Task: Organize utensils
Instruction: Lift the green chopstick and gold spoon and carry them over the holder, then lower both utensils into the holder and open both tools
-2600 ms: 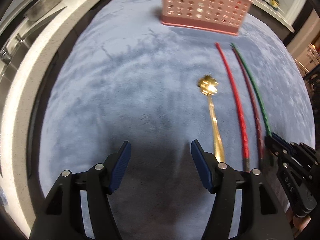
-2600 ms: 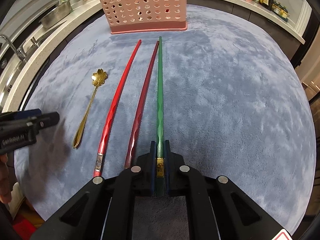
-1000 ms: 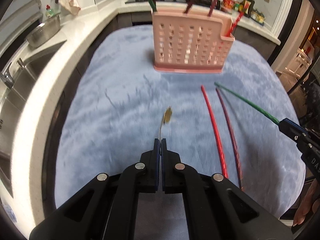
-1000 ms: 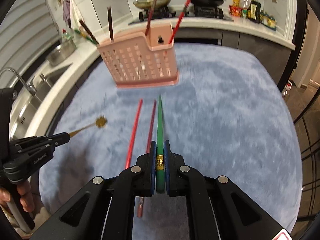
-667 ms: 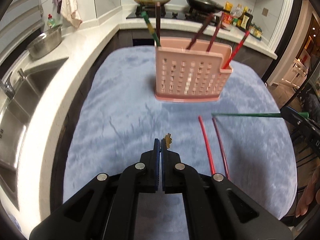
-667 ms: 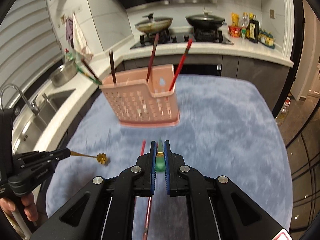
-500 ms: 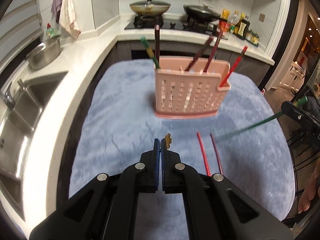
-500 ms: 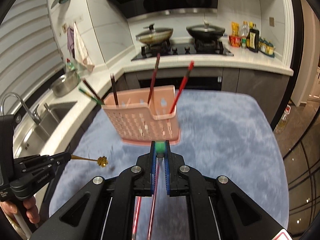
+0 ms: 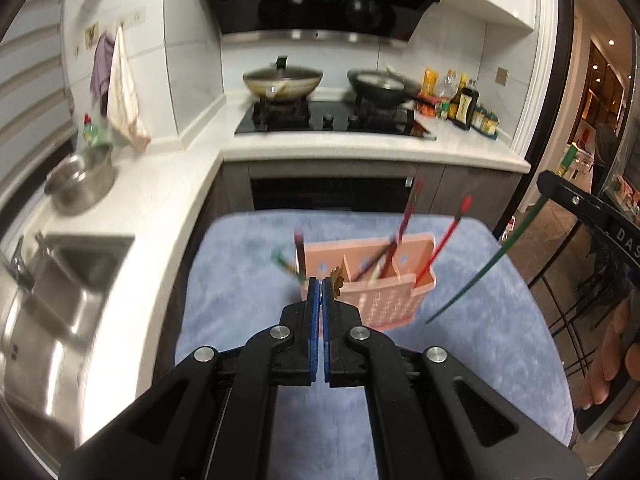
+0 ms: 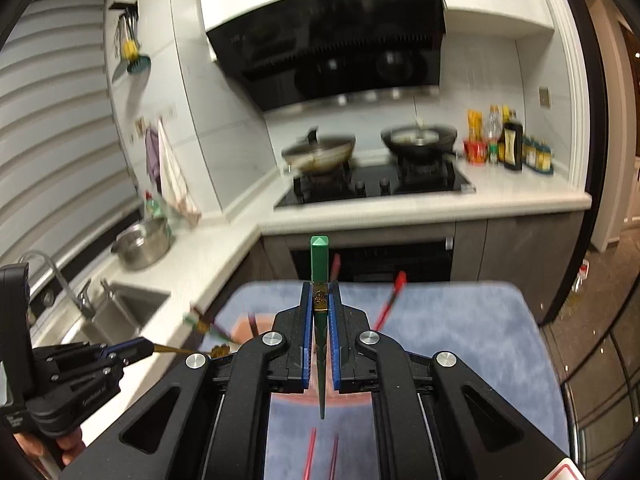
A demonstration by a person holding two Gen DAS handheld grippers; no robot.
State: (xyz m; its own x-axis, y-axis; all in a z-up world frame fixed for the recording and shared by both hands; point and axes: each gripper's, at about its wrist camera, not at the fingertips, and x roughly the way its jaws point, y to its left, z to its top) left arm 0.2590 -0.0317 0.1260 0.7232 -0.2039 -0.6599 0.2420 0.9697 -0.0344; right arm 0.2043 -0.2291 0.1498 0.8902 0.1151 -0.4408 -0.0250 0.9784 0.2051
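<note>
My left gripper (image 9: 321, 281) is shut on the gold spoon, held in the air over the blue mat (image 9: 248, 280); only the spoon's flower-shaped head (image 9: 338, 280) shows past the tips. The pink basket (image 9: 400, 300) stands just beyond, with several chopsticks upright in it. My right gripper (image 10: 320, 286) is shut on the green chopstick (image 10: 319, 256), which hangs tip-down. From the left wrist view, the green chopstick (image 9: 492, 264) slants down from the right gripper (image 9: 560, 188). In the right wrist view the left gripper (image 10: 136, 350) holds the spoon (image 10: 180, 349). A red chopstick (image 10: 310, 456) and a dark red one (image 10: 334, 456) lie on the mat.
A white counter (image 9: 160, 200) wraps the left and far sides, with a sink (image 9: 52, 300) and a steel bowl (image 9: 80, 180). A hob with two pans (image 9: 332, 112) and bottles (image 9: 464, 104) sit at the back. A person's hand (image 9: 608, 360) is at the right.
Both grippers rose well above the mat, carrying the spoon and the green chopstick. The green chopstick swung from lying forward to hanging tip-down. The basket now sits lower in both views.
</note>
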